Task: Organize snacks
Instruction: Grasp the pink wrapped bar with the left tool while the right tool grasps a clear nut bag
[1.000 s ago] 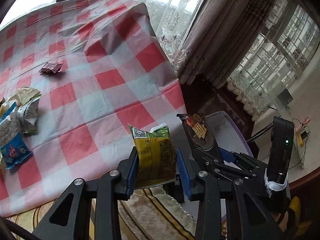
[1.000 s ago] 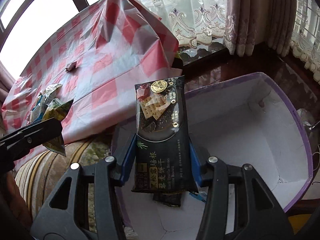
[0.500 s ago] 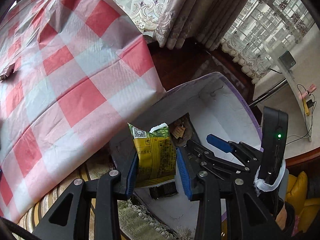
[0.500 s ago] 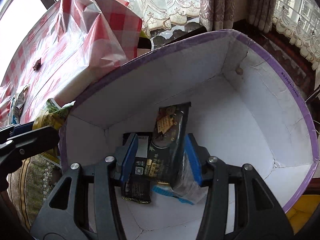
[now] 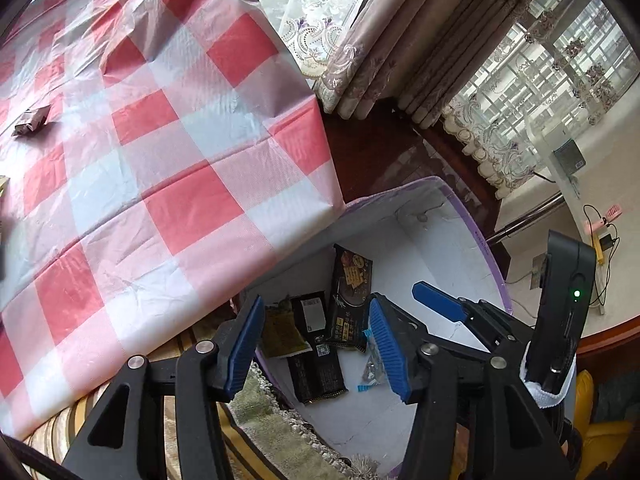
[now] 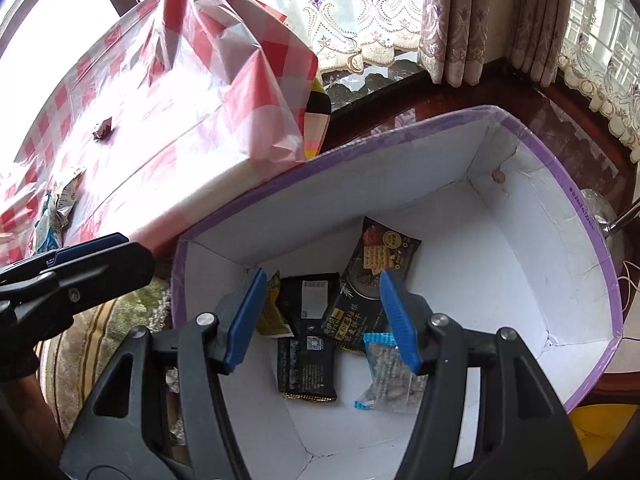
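A purple-rimmed white box (image 6: 560,184) stands beside the checked table. In it lie a black cracker pack (image 6: 372,276), two more black packs (image 6: 308,300), a yellow-green snack bag (image 6: 270,316) and a clear blue-edged packet (image 6: 390,376). My right gripper (image 6: 322,316) is open and empty just above them. My left gripper (image 5: 316,340) is open and empty over the box's near left edge; the yellow-green bag (image 5: 282,332) lies below it in the box (image 5: 480,240). The right gripper (image 5: 440,304) also shows in the left wrist view.
The red-and-white checked tablecloth (image 5: 140,140) holds a small dark wrapper (image 5: 32,120) and several snack bags (image 6: 56,212) at its left. A striped cushion (image 5: 240,432) lies under the table edge. Curtains (image 5: 400,40) and a dark wooden sill stand behind the box.
Both grippers opened. The left let go of the yellow-green bag and the right let go of the black cracker pack; both now lie in the box. Both grippers rose slightly.
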The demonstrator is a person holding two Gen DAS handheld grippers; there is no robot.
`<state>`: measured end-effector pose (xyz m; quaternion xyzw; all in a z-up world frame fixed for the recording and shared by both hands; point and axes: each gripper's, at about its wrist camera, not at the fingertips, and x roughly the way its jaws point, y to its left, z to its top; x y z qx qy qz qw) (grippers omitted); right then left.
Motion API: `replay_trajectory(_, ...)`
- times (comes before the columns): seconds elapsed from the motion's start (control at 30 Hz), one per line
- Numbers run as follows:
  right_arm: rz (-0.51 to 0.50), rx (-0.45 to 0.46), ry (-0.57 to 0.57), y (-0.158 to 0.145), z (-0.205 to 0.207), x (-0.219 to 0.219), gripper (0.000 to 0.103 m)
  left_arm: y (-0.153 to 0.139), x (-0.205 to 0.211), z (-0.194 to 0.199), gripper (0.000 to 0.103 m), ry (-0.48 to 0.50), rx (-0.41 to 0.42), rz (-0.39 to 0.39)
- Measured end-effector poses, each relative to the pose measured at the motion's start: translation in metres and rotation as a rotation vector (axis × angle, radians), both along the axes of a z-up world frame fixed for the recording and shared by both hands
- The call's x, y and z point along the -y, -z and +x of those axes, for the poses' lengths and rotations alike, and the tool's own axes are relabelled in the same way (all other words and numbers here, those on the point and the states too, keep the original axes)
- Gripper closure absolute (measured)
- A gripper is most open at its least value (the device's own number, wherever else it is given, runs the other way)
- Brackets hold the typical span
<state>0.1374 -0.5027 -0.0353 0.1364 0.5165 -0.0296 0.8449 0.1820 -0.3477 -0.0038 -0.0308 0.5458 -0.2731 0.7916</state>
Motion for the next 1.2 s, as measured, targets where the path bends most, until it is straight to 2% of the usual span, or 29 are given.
replay_trajectory(0.27,-0.003,0.066,-0.057,-0.028,0.015,-0.051,0.035,-0.025,-0.065,0.007,0.047,-0.157,0.135,-0.040)
replay_trajectory(0.57,-0.026,0.116,-0.223,-0.047,0.037,-0.132,0.030,-0.036,-0.168,0.010,0.047,-0.413,0.262,-0.044)
replay_trajectory(0.93,-0.070,0.136,-0.378,-0.056,0.051,-0.211,0.025,-0.019,-0.296,0.003,0.047,-0.679,0.259,-0.055)
replay_trajectory(1.2,-0.080,0.136,-0.473,-0.051,0.062,-0.261,0.025,-0.006,-0.363,0.000,0.047,-0.797,0.252,-0.039)
